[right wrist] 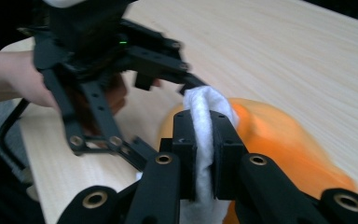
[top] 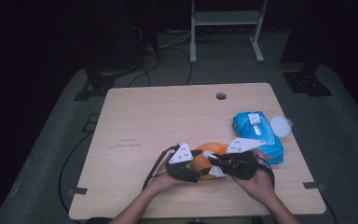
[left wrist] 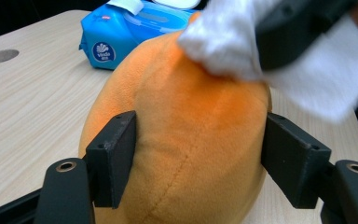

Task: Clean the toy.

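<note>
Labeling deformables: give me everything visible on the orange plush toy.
The orange plush toy is rounded, soft and fuzzy, with a stitched seam down its side. It lies on the wooden table near the front edge. The left gripper clamps its sides; a white wipe, held by the right gripper, presses on its top.

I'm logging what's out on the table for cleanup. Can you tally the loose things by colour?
Orange: 1, the plush toy
Blue: 1, the pack of wipes
White: 2, the wipe clamped in the right tongs, and the round lid beside the pack
Total: 4
</note>
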